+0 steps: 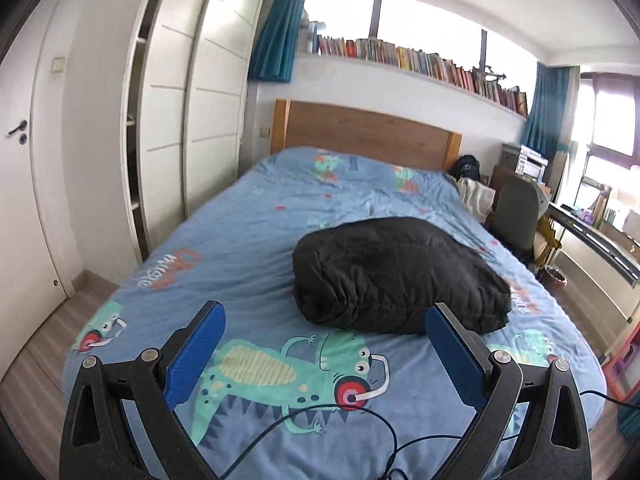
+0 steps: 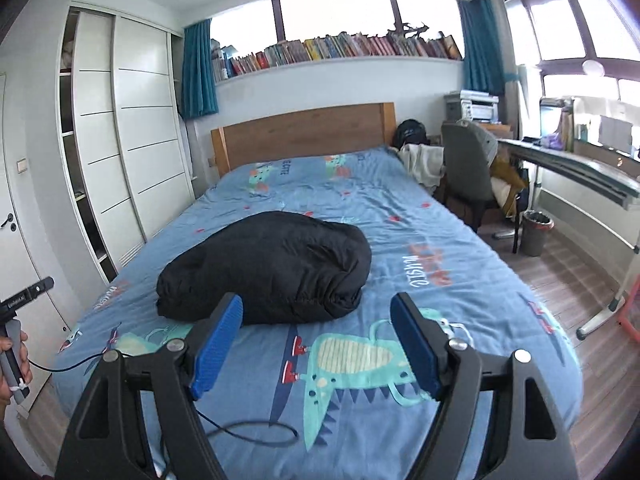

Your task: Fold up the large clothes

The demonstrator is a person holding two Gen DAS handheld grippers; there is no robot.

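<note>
Black padded jacket (image 1: 394, 276) bundled mid-bed, both tongs released above the foot of the bed

Left tongs (image 1: 322, 354) and right tongs (image 2: 316, 344) are held spread, nothing gripped; jacket lies ahead of both on the dinosaur-print duvet (image 1: 248, 240), long axis across the bed; its gathered hem is judged roughly equally near either hand

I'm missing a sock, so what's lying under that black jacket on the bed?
The black jacket rests directly on the blue dinosaur-print bedcover; only cover shows around its edges. Anything beneath or inside the bundle is hidden by the fabric.
</note>
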